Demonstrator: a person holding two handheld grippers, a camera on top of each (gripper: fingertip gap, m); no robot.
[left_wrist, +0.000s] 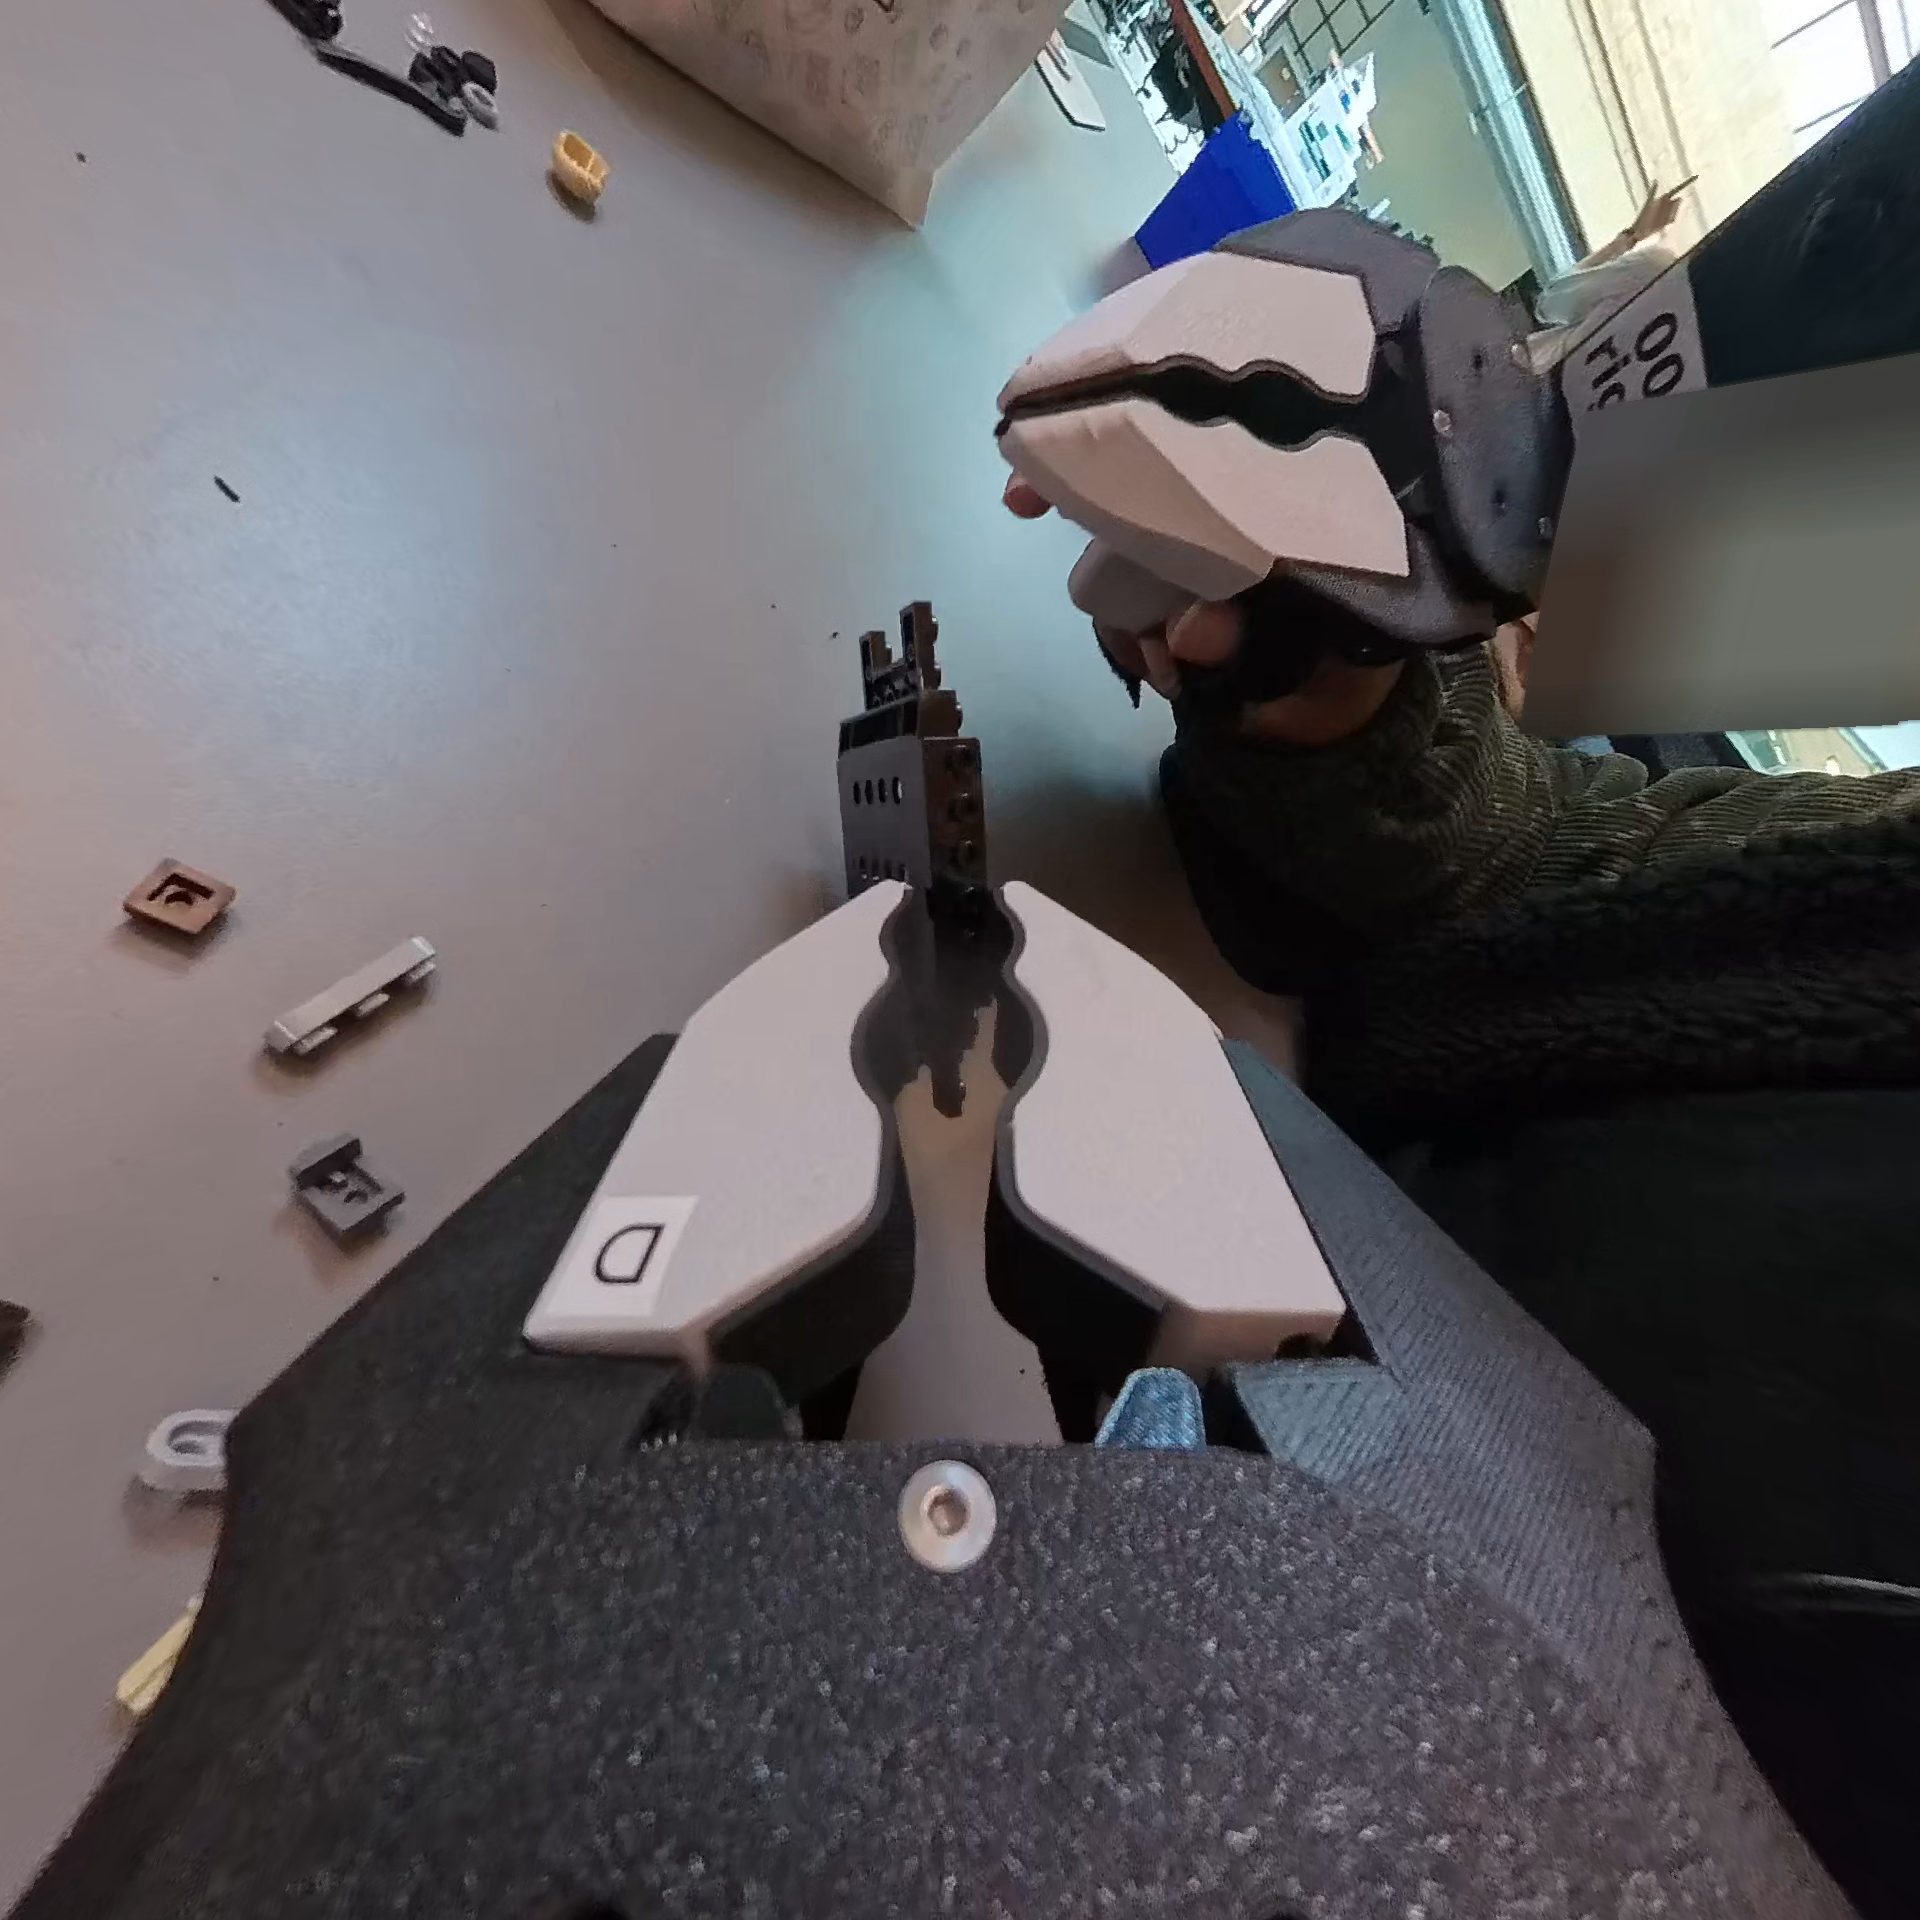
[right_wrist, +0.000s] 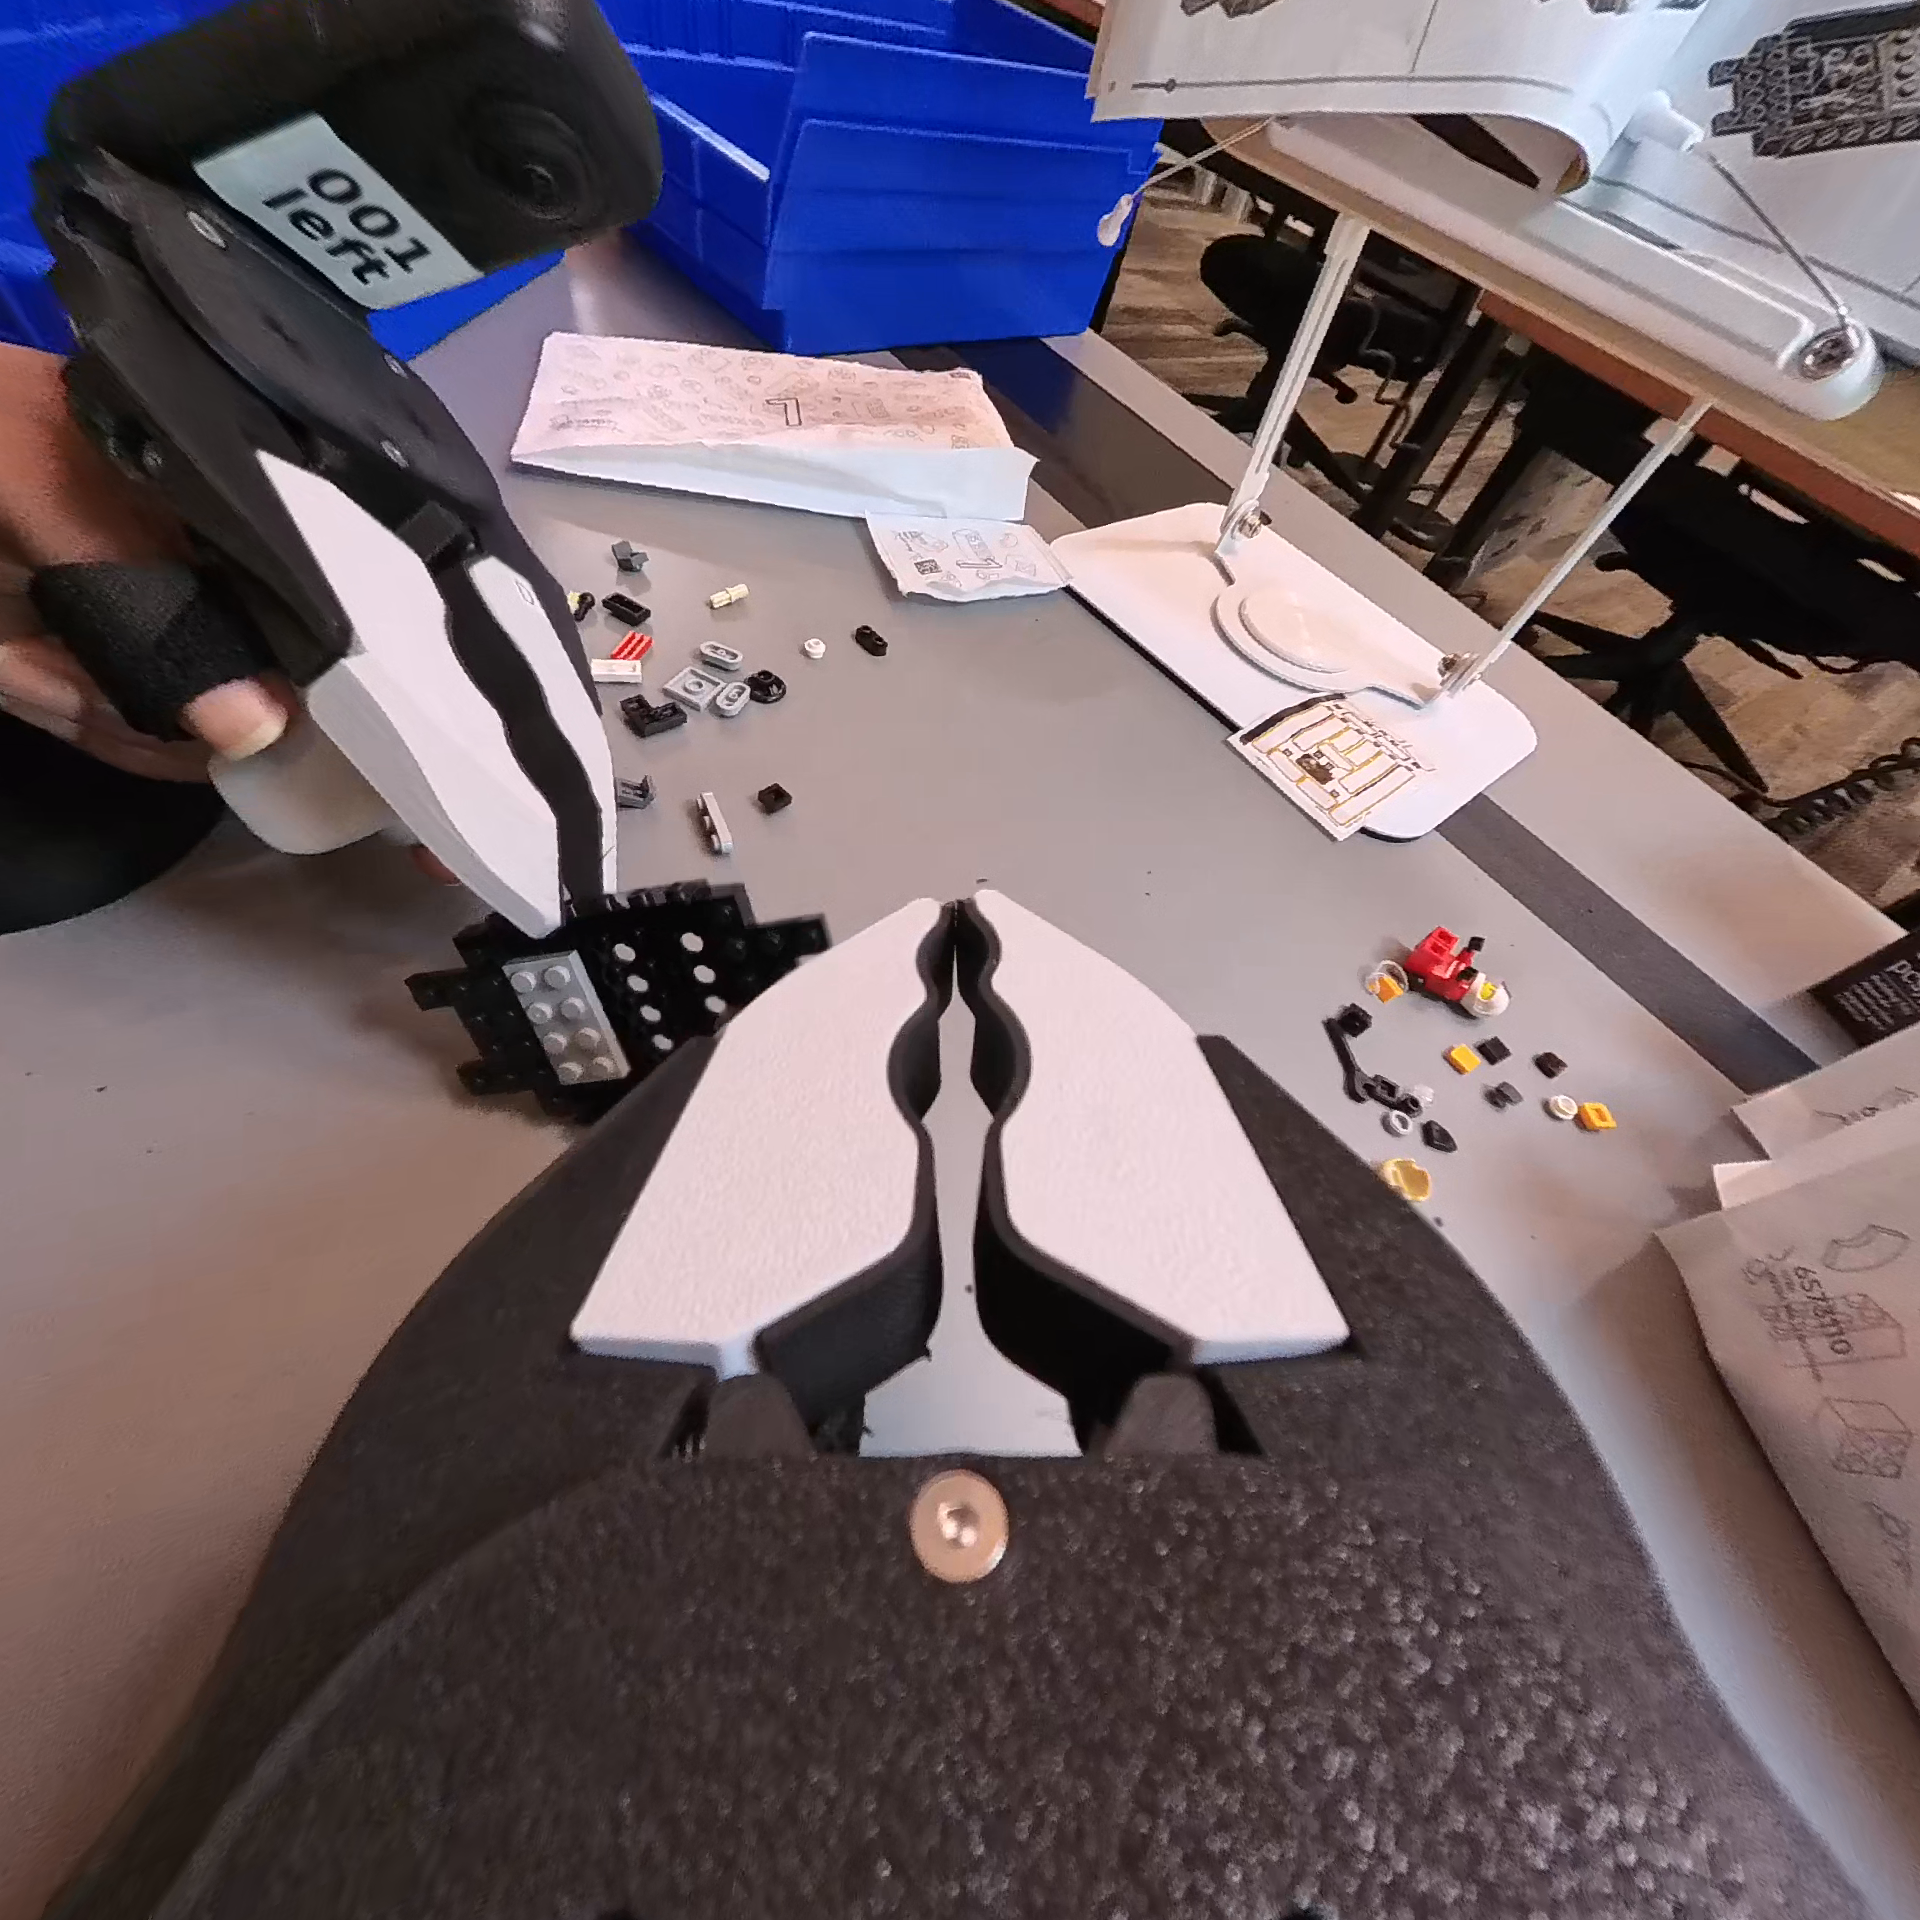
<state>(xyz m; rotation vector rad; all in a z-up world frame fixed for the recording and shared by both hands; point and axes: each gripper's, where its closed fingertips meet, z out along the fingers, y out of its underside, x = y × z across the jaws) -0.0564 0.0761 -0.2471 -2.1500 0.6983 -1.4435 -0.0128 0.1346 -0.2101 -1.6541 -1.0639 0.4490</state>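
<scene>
Grey tabletop (right_wrist: 1039, 831) runs under everything, with blue plastic bins (right_wrist: 883, 187) stacked at its far edge and printed paper sheets lying about.

At the left gripper (left_wrist: 951, 894) the two white fingers are closed narrowly on the edge of a black brick assembly (right_wrist: 644, 977), a flat build of studded plates with rows of round holes and stepped, jagged ends. From the right wrist view the fingertips come down onto its upper edge and the assembly stands tilted up from the table, just left of the right gripper. A light grey two-by-four studded brick (right_wrist: 566, 1013) is stuck on its face. Seen edge-on from the left wrist view, the build is thin, dark, and rises straight out from between the pads, which press on both sides of it.

The right gripper (right_wrist: 954, 914) hangs close beside it with its wavy black pads meeting at the tips and nothing between them. A hand in a dark fingerless glove (left_wrist: 1247, 665) holds its trigger.

Farther out, small loose pieces in grey, black and white (right_wrist: 707, 686) are scattered beyond the assembly. To the right sit a small red brick vehicle (right_wrist: 1444, 961) and tiny orange and black bits (right_wrist: 1496, 1081). A white lamp base (right_wrist: 1299, 623) stands at the far right.
</scene>
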